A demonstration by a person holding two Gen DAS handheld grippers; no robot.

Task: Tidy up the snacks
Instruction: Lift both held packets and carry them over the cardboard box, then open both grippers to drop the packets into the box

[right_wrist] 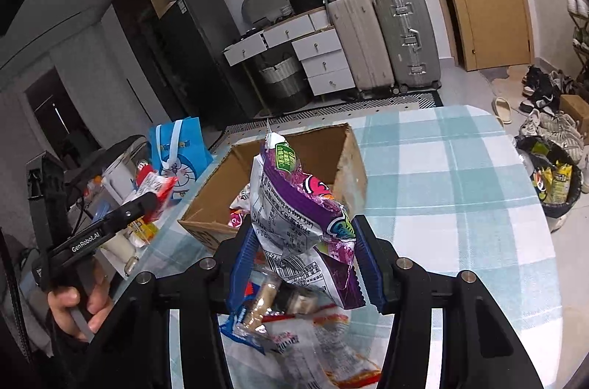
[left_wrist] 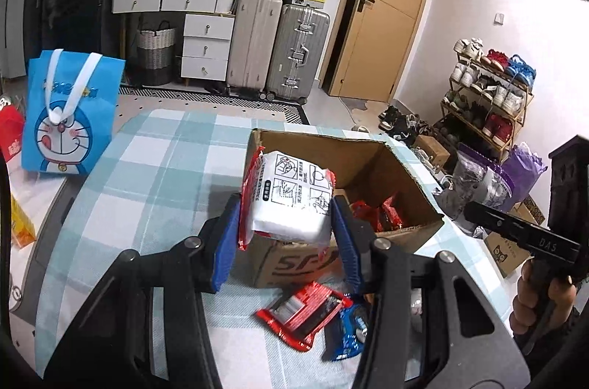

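My left gripper (left_wrist: 285, 221) is shut on a white and red snack pack (left_wrist: 291, 201) and holds it above the near rim of an open cardboard box (left_wrist: 401, 168) with red packets inside. My right gripper (right_wrist: 303, 241) is shut on a purple and white snack bag (right_wrist: 302, 208), held above the table just in front of the same box (right_wrist: 349, 164). Loose snacks lie on the checked tablecloth below: a red packet (left_wrist: 298, 315), a blue packet (left_wrist: 348, 326), and several packets (right_wrist: 294, 333) under the right gripper.
A blue Doraemon bag (left_wrist: 70, 116) stands at the table's left. Clutter and bottles (right_wrist: 121, 204) sit by the left edge. Suitcases (left_wrist: 279, 46), a drawer unit (left_wrist: 206, 46), a shoe rack (left_wrist: 486, 94) and a bin (right_wrist: 552, 182) stand on the floor.
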